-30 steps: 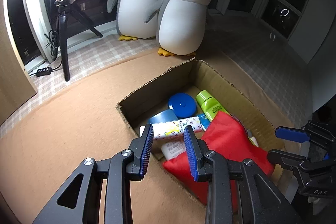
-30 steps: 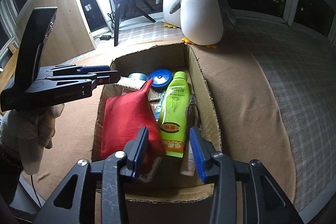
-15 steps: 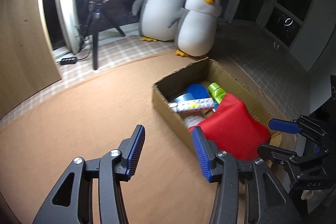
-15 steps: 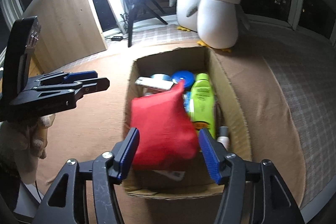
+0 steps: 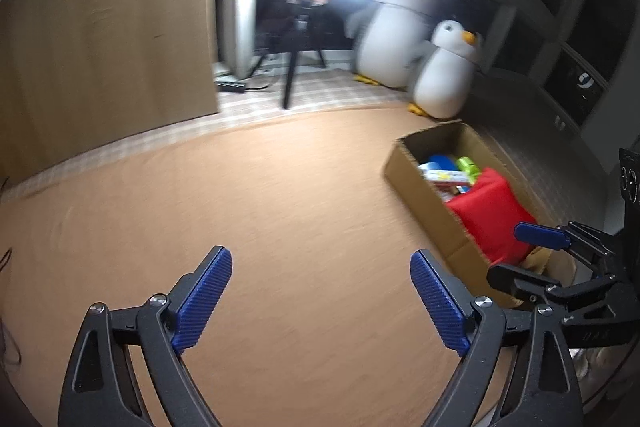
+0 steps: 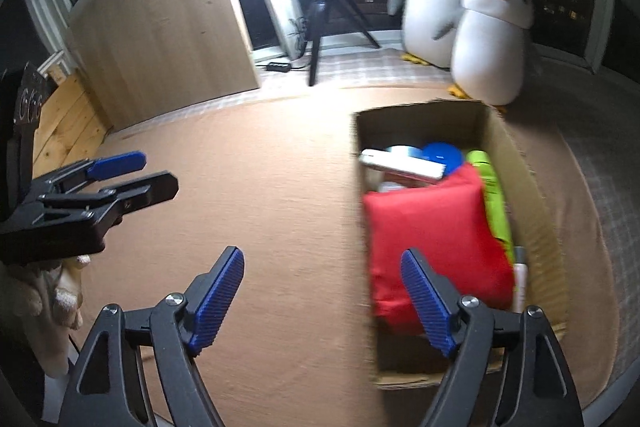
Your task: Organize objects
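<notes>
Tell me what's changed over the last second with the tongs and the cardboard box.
Both tongs pulled back from the cardboard box and opened wide: the left tongs now hang over bare mat, the right tongs sit left of the box. Neither holds anything. The red pouch and green bottle stayed inside.

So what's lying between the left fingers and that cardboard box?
Nothing: in the left wrist view, only bare orange mat separates the left gripper from the cardboard box.

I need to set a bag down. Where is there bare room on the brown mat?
The brown mat is bare between the cardboard box and the wood panel. The box is crowded: a red pouch covers most of it, so no room there.
</notes>
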`<state>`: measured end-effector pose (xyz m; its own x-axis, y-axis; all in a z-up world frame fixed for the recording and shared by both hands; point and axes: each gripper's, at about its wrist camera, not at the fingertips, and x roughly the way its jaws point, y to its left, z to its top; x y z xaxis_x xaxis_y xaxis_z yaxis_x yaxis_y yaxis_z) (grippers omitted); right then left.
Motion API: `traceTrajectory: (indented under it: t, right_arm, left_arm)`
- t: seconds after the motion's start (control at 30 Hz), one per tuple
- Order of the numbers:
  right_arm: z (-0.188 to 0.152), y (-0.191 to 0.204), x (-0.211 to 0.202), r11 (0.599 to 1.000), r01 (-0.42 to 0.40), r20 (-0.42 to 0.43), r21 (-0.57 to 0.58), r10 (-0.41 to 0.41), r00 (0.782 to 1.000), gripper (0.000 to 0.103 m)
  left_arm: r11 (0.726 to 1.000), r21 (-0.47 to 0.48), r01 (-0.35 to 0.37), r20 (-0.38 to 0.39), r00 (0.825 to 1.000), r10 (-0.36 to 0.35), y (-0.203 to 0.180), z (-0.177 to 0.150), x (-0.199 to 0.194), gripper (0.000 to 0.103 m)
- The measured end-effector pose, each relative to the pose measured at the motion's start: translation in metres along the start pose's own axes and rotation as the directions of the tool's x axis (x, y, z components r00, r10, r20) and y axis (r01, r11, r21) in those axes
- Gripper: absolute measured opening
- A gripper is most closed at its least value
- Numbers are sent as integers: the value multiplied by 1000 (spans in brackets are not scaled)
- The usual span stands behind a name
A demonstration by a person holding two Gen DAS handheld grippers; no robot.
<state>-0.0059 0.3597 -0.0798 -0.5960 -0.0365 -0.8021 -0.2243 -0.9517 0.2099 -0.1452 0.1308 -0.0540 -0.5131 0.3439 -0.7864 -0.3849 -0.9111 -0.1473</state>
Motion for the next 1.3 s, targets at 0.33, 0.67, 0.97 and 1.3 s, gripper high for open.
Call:
traceTrajectory:
  t: [0.33,0.67,0.97,1.3]
  right_arm:
    - [-2,62,12,998,-56,3,-42,56,998,78]
    - [-11,105,18,996,-75,17,-57,76,997,79]
    - [-23,140,16,992,-73,34,-106,77,996,79]
    - [-25,152,10,992,-60,62,-108,67,996,80]
  left_arm:
    - [991,-103,-82,-1,997,82,67,-45,-41,98]
    - [971,-198,-133,-7,991,134,106,-88,-70,100]
    - [965,-208,-161,11,986,167,116,-101,-91,100]
    - [963,-213,-168,16,984,175,122,-104,-99,100]
